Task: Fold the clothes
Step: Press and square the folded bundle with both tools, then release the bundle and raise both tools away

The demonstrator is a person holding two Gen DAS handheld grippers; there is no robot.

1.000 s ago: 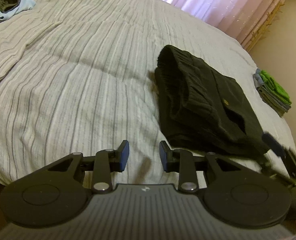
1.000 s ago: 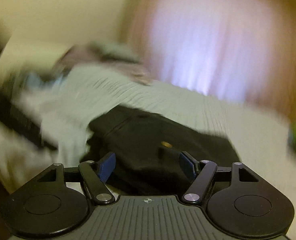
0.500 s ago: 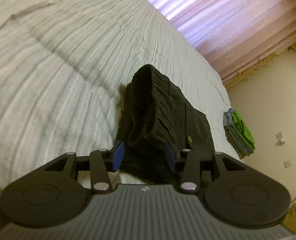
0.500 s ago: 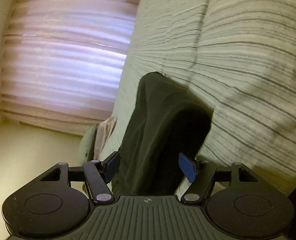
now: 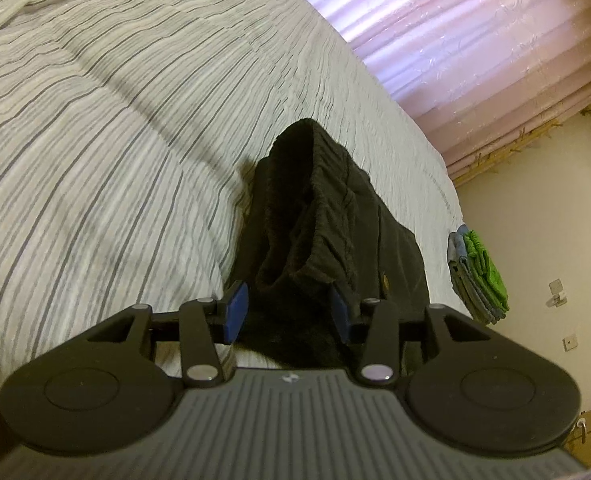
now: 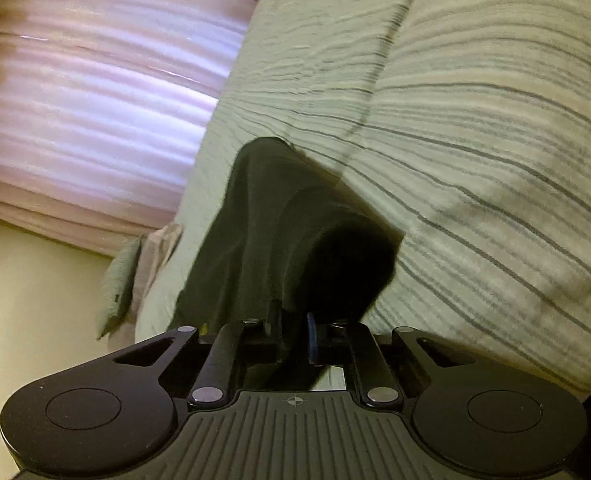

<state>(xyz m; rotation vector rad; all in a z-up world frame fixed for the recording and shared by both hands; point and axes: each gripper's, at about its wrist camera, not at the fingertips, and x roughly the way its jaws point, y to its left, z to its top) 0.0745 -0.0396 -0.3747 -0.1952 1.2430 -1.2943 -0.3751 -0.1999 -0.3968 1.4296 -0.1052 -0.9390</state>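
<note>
1. My left gripper [image 5: 286,312] has its two blue pads spread wide, one on each side of the near end of the black garment [image 5: 327,232]. I can't make out either pad pressing the cloth; there is a visible gap beside the left pad, so I read these tongs as apart.
2. Straight ahead of the left tongs the garment's gathered, elastic-looking band stands up in a loose fold, with the flatter part of the cloth running away to the right of it. A small round button [image 5: 384,280] sits on that flatter part, just beyond the right pad.
3. The garment lies on a striped bedspread [image 5: 95,160], which fills everything to the left of and beyond the left tongs.
4. Further off to the right of the left tongs, near the bed's edge, I see a small stack of folded cloths [image 5: 479,272], green on top with grey and blue below. It is well apart from the garment.
5. A pink curtain [image 5: 475,40] hangs behind the bed.
6. My right gripper [image 6: 294,334] has its fingers drawn close together with a pinch of the black garment [image 6: 279,240] between them. I read it as clamped on the cloth.
7. From the right tongs the garment rises forward in a draped ridge, with striped bedspread to its right and beyond.
</note>
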